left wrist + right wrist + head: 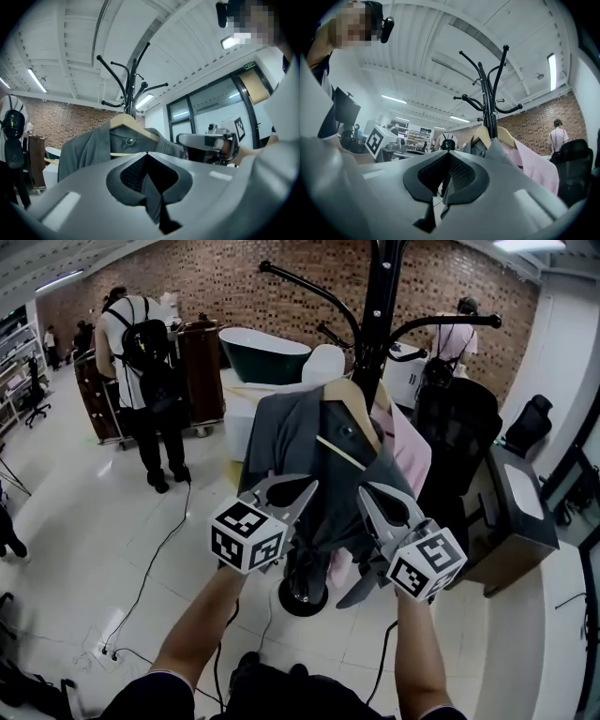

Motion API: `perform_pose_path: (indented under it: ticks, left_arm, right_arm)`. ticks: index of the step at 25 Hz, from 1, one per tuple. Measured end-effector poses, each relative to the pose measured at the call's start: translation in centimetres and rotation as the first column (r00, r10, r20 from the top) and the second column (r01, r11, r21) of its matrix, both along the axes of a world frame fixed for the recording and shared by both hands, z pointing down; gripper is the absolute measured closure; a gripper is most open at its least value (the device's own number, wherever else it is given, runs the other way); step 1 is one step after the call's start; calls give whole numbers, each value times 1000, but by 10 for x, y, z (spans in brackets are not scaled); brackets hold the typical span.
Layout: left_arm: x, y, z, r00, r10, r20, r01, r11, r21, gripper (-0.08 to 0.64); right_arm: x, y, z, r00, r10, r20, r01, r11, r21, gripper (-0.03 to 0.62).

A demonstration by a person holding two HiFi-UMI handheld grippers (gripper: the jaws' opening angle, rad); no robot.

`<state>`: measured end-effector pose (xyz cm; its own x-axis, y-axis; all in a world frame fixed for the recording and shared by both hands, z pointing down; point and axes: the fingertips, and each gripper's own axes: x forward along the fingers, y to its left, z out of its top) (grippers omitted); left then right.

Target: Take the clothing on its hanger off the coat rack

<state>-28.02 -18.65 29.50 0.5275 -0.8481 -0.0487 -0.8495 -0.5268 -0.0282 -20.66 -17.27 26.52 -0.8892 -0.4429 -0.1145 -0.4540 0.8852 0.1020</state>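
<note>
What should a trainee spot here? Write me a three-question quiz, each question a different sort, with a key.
1. True or false: in the head view, the pink shirt hangs behind the grey jacket.
2. The grey jacket's hanger is: A wooden, B wire, C black plastic.
3. What do the left gripper and right gripper pinch?
Key: 1 true; 2 A; 3 the grey jacket's fabric, with both pairs of jaws shut.
</note>
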Motion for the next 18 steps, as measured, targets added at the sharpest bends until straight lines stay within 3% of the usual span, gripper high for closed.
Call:
perform_pose_path:
  ticks: [5, 18]
  left_arm:
    - [-1, -15, 0, 997, 75, 32, -75, 997, 0, 548]
    - [-21, -61, -5, 980, 178, 85, -179, 984, 2, 548]
  right_arm:
    - [4, -7, 3, 994, 107, -3, -107, 994, -13, 592]
    - [3, -18, 8, 959, 285, -2, -285, 958, -34, 592]
